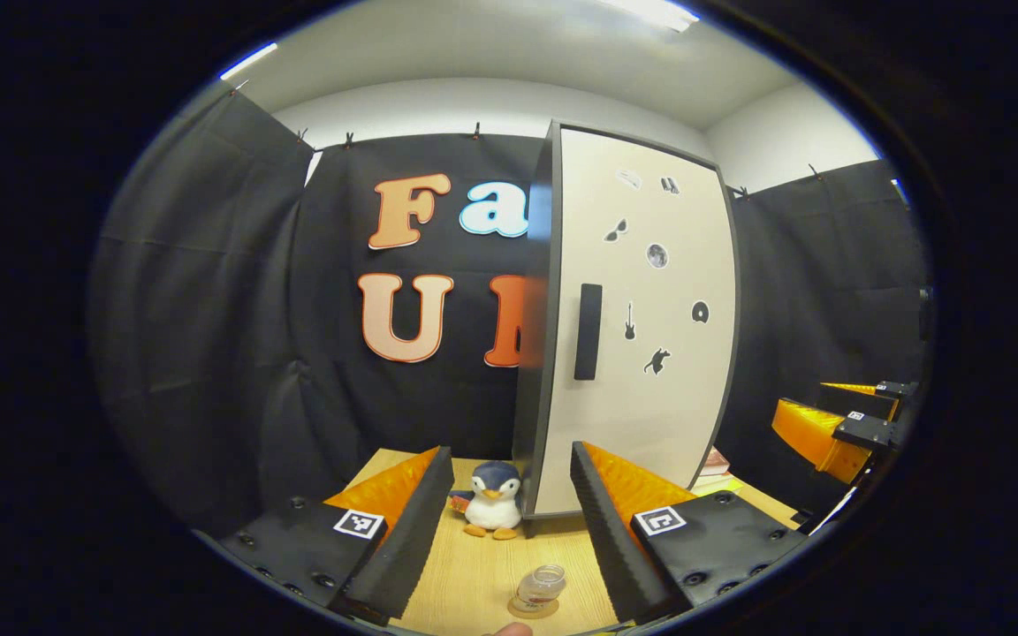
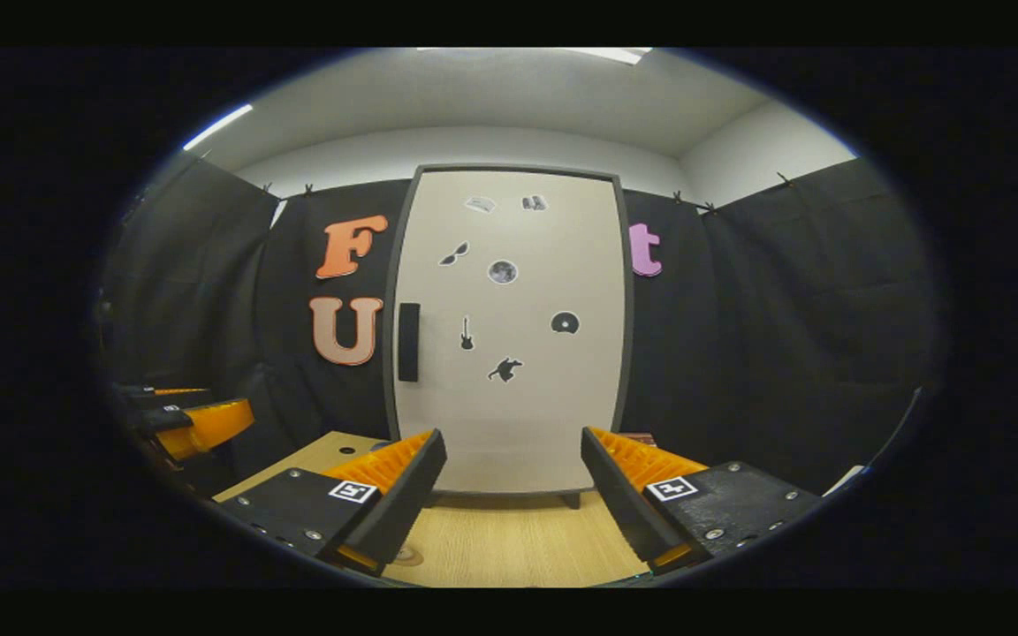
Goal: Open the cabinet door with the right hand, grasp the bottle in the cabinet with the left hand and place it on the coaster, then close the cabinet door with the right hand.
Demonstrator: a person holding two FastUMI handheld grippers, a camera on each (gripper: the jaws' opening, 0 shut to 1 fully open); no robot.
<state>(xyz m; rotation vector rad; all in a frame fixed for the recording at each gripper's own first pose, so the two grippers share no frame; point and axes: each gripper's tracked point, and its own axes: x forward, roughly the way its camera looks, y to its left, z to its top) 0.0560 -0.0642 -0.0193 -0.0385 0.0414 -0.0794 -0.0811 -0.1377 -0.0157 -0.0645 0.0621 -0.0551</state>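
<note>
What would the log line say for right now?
cabinet door: shut | bottle: on coaster | left gripper: open, empty | right gripper: open, empty, facing door

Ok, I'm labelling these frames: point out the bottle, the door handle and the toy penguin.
bottle (image 1: 541,585), left gripper view, on its clear body
door handle (image 2: 408,342), right gripper view, middle of the dark bar
toy penguin (image 1: 493,505), left gripper view, on its white belly

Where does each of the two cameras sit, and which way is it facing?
Left gripper view: rides the left gripper, open, facing the cabinet door obliquely; bottle on the coaster below.
Right gripper view: rides the right gripper, open, facing the door squarely.
Shared: door, handle, table.
</note>
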